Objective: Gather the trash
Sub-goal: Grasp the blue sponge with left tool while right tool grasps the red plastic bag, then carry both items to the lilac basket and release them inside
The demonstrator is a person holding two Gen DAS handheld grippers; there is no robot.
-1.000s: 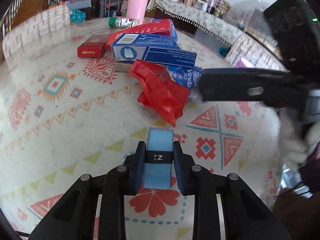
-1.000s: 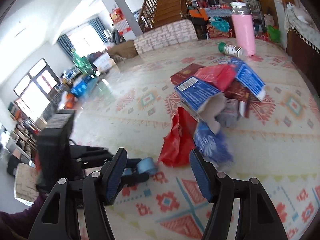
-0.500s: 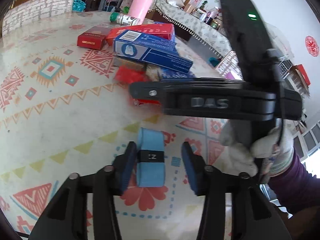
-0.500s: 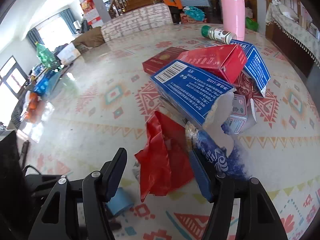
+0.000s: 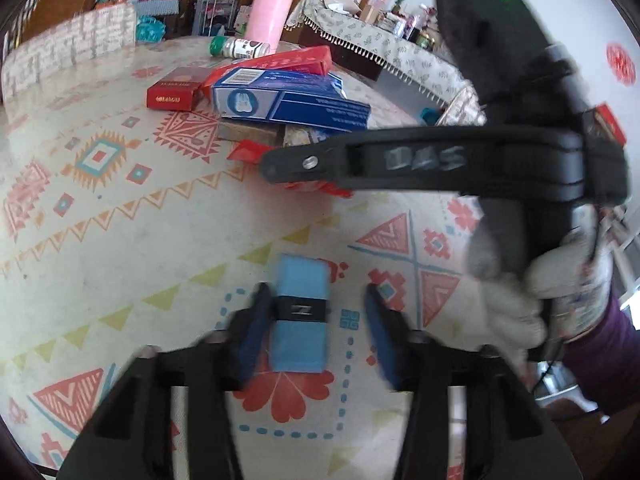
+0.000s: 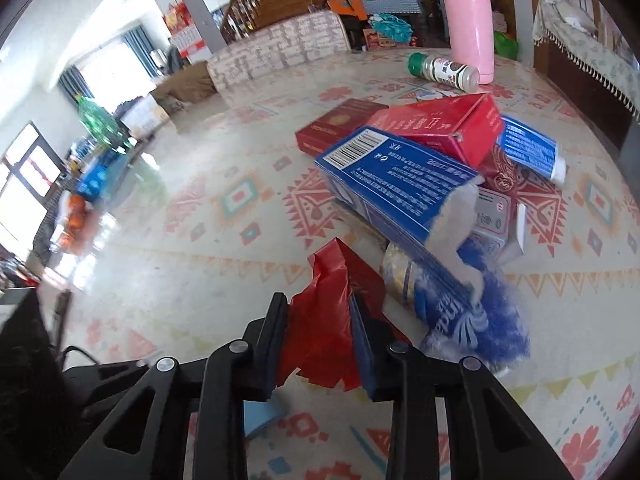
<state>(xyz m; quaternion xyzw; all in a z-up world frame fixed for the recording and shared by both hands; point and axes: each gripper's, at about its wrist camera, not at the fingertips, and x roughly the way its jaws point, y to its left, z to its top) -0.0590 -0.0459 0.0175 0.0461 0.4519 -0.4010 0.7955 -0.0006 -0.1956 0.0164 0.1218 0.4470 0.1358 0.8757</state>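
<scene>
A pile of trash lies on the patterned table: a blue box (image 6: 396, 192), a red box (image 6: 444, 126), a dark red packet (image 6: 336, 124), a blue wrapper (image 6: 472, 316) and a red plastic bag (image 6: 324, 316). My right gripper (image 6: 320, 340) is shut on the red plastic bag; in the left wrist view its arm (image 5: 420, 160) crosses the frame and hides most of the bag (image 5: 248, 150). My left gripper (image 5: 314, 332) is open, with a light blue roll (image 5: 300, 312) lying between its fingers, touching the left one.
A pink flask (image 6: 470, 24) and a lying spice bottle (image 6: 442, 70) stand at the table's far side. A chair back (image 6: 280, 50) is beyond the far edge. A gloved hand (image 5: 532, 284) holds the right gripper at the table's right edge.
My left gripper has opened and released the blue roll onto the table. My right gripper has moved forward over the pile and closed on the red plastic bag.
</scene>
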